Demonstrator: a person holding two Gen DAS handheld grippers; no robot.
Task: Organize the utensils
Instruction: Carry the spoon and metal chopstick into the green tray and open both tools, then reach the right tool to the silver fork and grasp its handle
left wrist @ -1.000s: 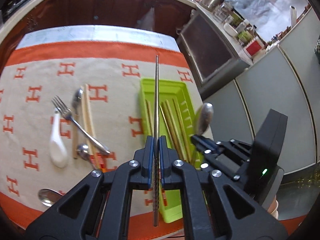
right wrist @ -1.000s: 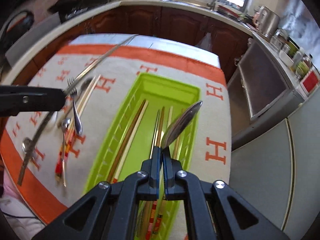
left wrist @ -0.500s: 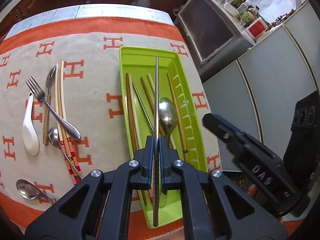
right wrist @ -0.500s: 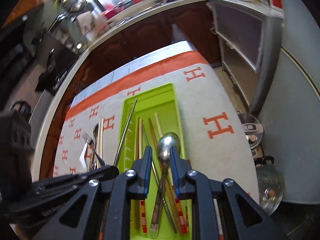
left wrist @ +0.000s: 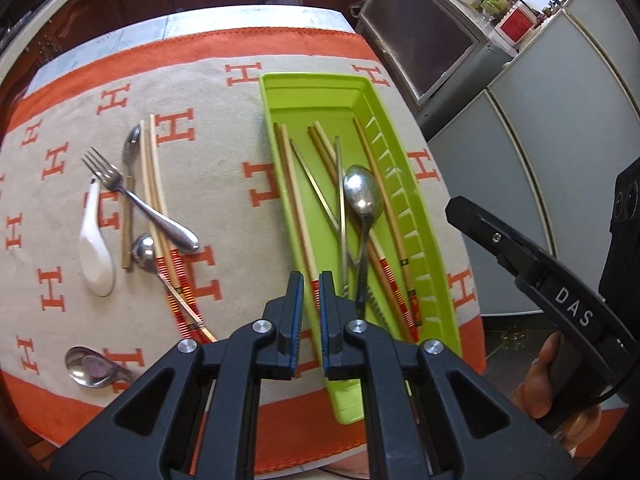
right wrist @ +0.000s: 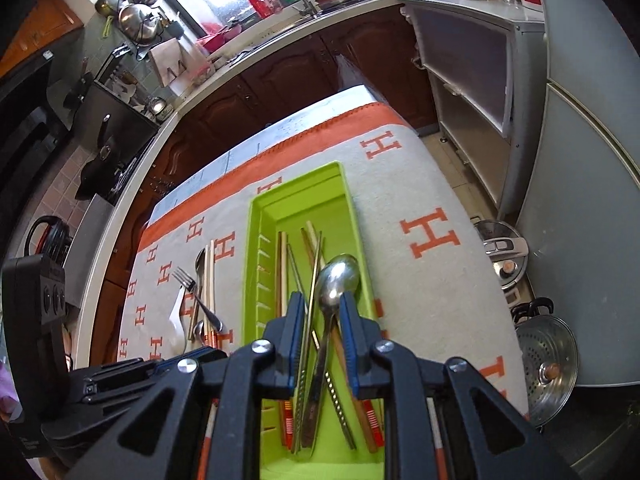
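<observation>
A lime green tray (left wrist: 362, 92) (right wrist: 256, 240) lies on the orange and beige cloth. It holds several chopsticks, a metal chopstick (left wrist: 341, 200) and a metal spoon (left wrist: 362, 200) (right wrist: 334, 280). My left gripper (left wrist: 311, 292) is open and empty above the tray's near left rim. My right gripper (right wrist: 320, 312) is open and empty above the tray, over the spoon's handle. Left of the tray lie a fork (left wrist: 140, 204), a white ceramic spoon (left wrist: 95, 256), chopsticks (left wrist: 154, 184) and three metal spoons, one at the front (left wrist: 90, 368).
The table's right edge drops to the floor by grey cabinets (left wrist: 560, 140). Pots (right wrist: 546, 364) stand on the floor at the right. A dark wooden kitchen counter (right wrist: 280, 72) runs behind the table. The right gripper's body (left wrist: 540, 280) shows at the right in the left wrist view.
My left gripper opened and dropped the metal chopstick into the tray. My right gripper released the spoon into the tray, opened wider and drew back.
</observation>
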